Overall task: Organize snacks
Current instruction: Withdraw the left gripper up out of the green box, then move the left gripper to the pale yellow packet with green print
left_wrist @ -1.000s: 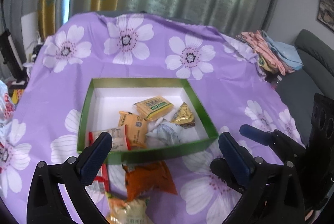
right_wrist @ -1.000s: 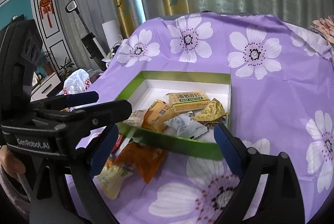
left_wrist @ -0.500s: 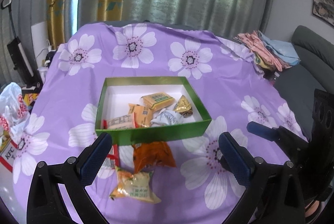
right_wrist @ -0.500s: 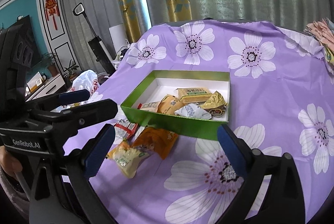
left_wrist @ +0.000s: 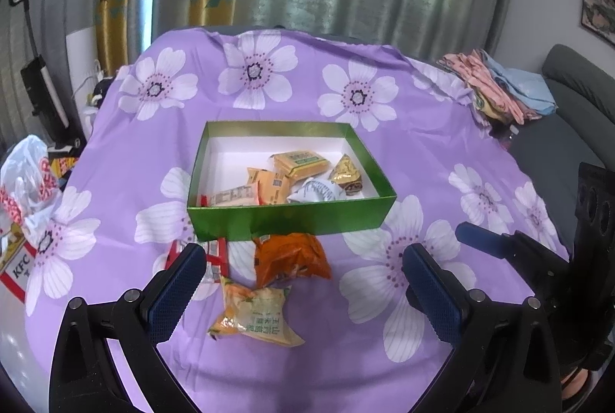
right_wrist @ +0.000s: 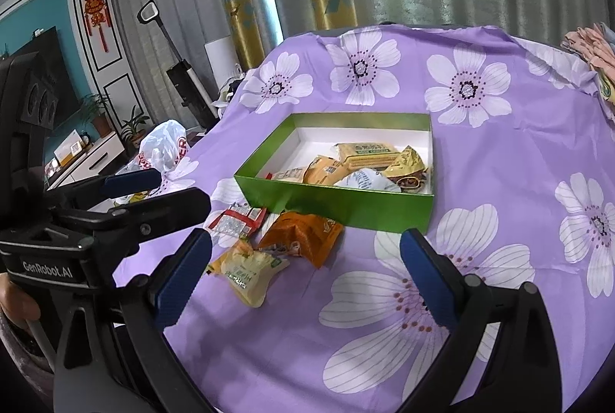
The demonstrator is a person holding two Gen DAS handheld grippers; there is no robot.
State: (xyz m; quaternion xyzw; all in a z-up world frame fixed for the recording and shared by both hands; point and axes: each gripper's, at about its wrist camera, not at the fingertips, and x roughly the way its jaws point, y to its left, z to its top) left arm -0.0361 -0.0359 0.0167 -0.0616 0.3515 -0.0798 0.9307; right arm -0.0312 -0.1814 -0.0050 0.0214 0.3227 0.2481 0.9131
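Observation:
A green box with a white inside rests on the purple flowered cloth and holds several wrapped snacks. In front of it lie an orange packet, a yellow-green packet and a red-and-white packet. My left gripper is open above the loose packets, nothing between its fingers. My right gripper is open too and holds nothing; its blue fingers show at the right of the left wrist view.
A white plastic bag sits off the table's left edge, with a KFC box below it. Folded clothes lie at the far right by a grey sofa. Curtains hang behind the table.
Both grippers have drawn back from the box, so it looks smaller and the loose packets in front of it have come fully into view. Both stay open.

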